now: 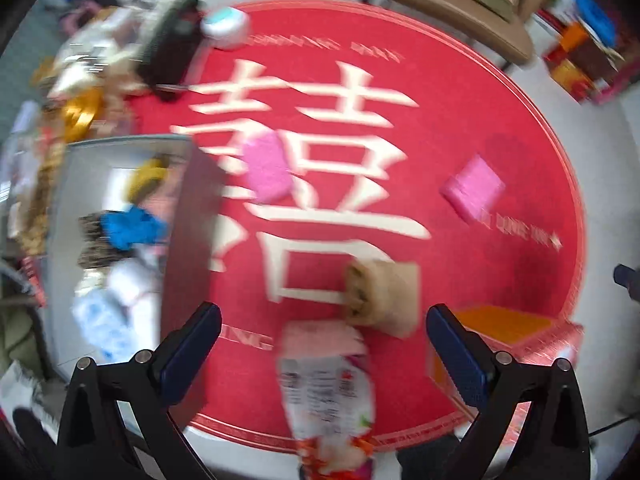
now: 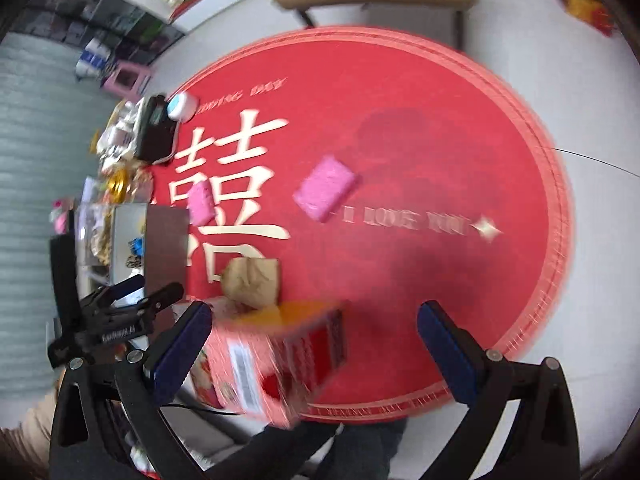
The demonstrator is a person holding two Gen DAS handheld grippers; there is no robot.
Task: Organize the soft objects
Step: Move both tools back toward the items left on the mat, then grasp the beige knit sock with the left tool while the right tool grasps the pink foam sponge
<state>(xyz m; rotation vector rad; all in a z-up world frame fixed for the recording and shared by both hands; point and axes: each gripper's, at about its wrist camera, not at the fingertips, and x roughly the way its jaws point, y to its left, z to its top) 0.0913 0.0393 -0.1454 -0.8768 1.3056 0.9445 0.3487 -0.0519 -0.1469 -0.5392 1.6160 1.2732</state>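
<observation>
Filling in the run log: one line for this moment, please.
left claw: open, empty | right claw: open, empty | pink pads: on red rug

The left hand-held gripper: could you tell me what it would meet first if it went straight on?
Probably the printed snack packet lying between its open fingers, with the brown rolled bundle just beyond; blur leaves depth uncertain.

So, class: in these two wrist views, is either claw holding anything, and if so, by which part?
Nothing is held. The left claw and the right claw both stand wide open above the round red rug, with no object touching their blue pads.
</observation>
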